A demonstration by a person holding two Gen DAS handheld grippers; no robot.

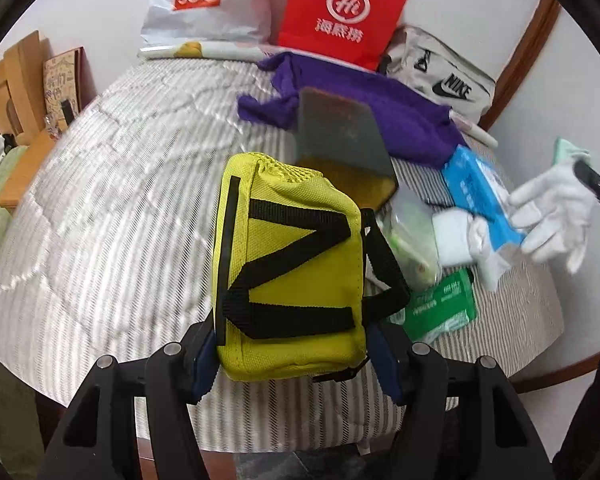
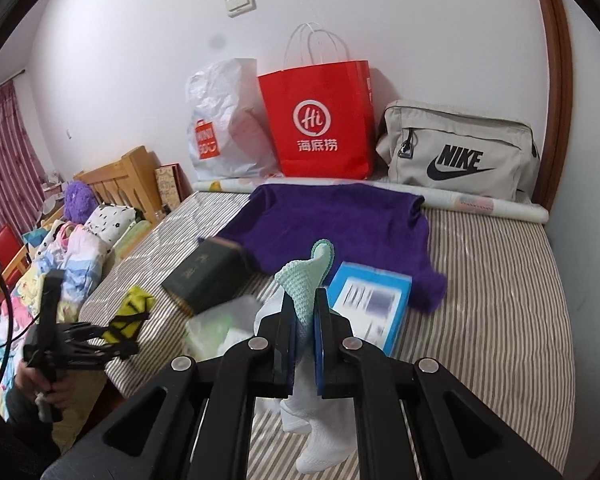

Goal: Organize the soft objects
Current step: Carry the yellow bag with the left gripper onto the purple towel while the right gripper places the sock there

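The left hand-held gripper (image 1: 292, 360) is clamped on a yellow pouch (image 1: 290, 276) with black straps, its blue pads pressing the pouch's two sides; the pouch is held up off the striped bed (image 1: 100, 200), on the near side of the purple towel (image 1: 380, 120); in the right wrist view the same pouch (image 2: 130, 314) hangs in that gripper (image 2: 100, 340) at the bed's left edge, with a person's hand (image 2: 48, 384) around the handle.

The right hand-held gripper (image 2: 304, 332) is closed tight on a white glove (image 2: 316, 432) with a mint green cuff (image 2: 306, 280); the cuff sticks up above the pads and the fingers dangle below them, clear of the bed; from the left wrist view the glove (image 1: 552, 216) hangs to the right of the purple towel, above a blue packet (image 1: 480, 196).

The purple towel (image 2: 340, 228) lies spread across the middle of the bed; a dark green box (image 2: 204, 276) sits at its near left corner, blurred; the blue packet (image 2: 374, 304) lies at its near right corner, overlapping the edge; a clear bag with pale green contents (image 2: 216, 332) lies just in front of the box; a green packet (image 1: 440, 308) lies nearer still.

Behind the towel, against the wall, stand a white shopping bag (image 2: 220, 128), a red paper bag (image 2: 320, 120) and a grey sports bag (image 2: 460, 152).
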